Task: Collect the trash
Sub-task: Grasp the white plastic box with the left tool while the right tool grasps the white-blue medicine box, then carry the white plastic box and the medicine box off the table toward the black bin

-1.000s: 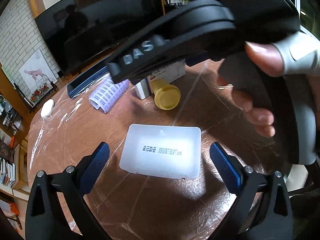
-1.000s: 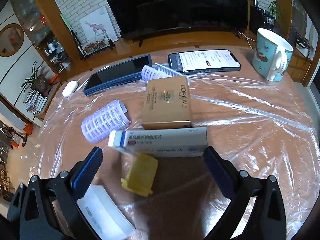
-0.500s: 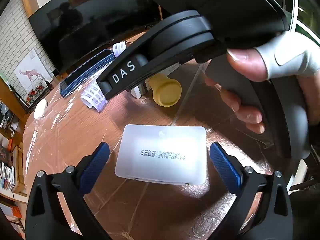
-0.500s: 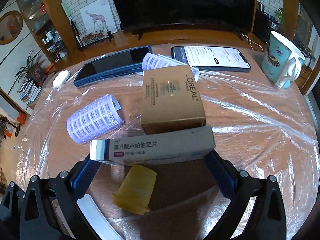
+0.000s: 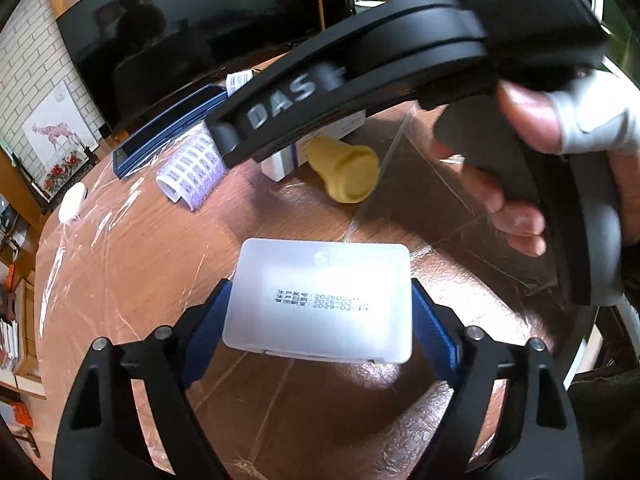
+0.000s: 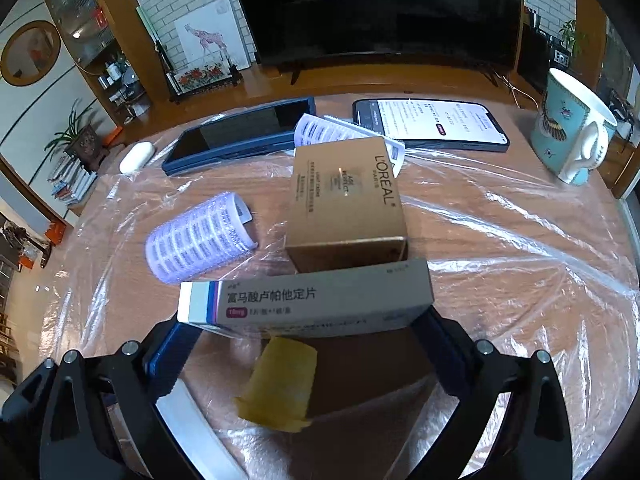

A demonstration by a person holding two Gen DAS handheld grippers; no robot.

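I am in a home's living room: a big TV point(image 6: 380, 8) on the far wall, a giraffe picture point(image 6: 208, 40), a mug point(image 6: 572, 128).

Frosted white plastic case point(image 5: 320, 300) flat near table edge; grey medicine carton point(image 6: 308, 300) on long side, yellow cap point(image 6: 280, 384) toppled before it.

- Your left wrist camera looks steeply down along its own fingers, close over the round table point(image 5: 132, 264), with the white plastic case point(image 5: 320, 300) filling the near middle.
- Across its upper right you see the right gripper's body and the hand point(image 5: 532, 168) holding it, very near the lens.
- Your right wrist camera sits just as close, facing the television point(image 6: 376, 8).
- Both views share the yellow cup point(image 5: 344, 172) point(image 6: 280, 384), the medicine box point(image 6: 308, 300) and the lilac roll point(image 5: 192, 172) point(image 6: 196, 236).
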